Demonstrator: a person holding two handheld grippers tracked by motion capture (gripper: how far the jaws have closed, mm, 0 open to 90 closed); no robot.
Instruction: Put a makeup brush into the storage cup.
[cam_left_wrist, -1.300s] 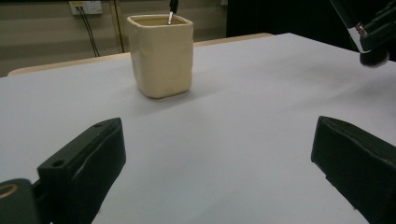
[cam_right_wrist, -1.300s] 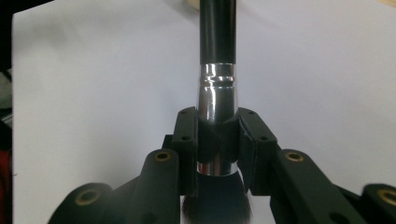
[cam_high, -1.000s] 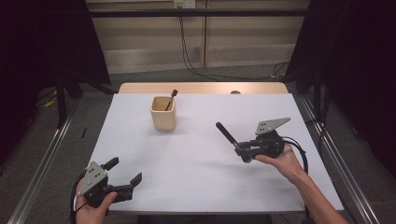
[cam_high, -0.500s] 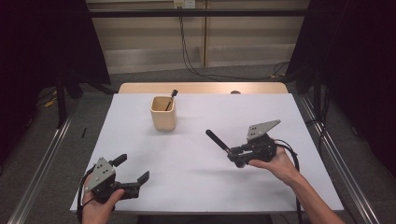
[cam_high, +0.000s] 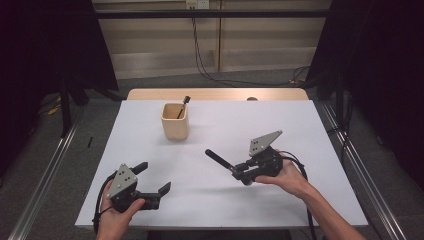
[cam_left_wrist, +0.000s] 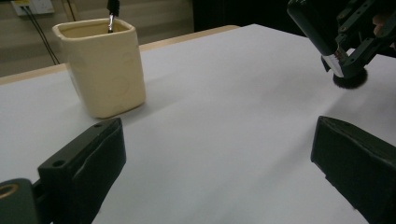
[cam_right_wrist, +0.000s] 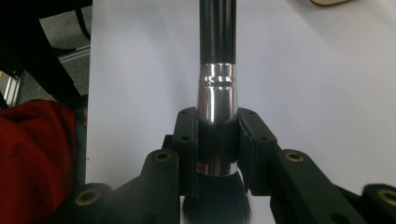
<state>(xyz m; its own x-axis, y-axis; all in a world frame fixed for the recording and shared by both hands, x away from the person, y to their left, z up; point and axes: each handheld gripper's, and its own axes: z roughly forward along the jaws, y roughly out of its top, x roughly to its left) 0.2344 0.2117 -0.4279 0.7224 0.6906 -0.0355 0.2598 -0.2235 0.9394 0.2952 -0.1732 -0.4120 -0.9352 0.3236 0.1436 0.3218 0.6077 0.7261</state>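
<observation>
Currently, a makeup brush (cam_right_wrist: 216, 100) is clamped at its silver ferrule by the right gripper (cam_high: 239, 172), held level above the white table (cam_high: 310, 130), handle aimed toward the cream cup (cam_high: 175, 121). Near the front edge, the left gripper (cam_high: 154, 179) is held low with jaws spread around nothing.

Two hands, one gripper apiece

The left gripper (cam_high: 152, 182) sits in the left hand (cam_high: 117, 212) with its jaws spread wide and nothing between the fingertips. The right gripper (cam_high: 239, 172), cradled from below by the right hand (cam_high: 287, 177), has its jaws drawn in tight, fingers (cam_right_wrist: 187, 140) pointing left.
</observation>
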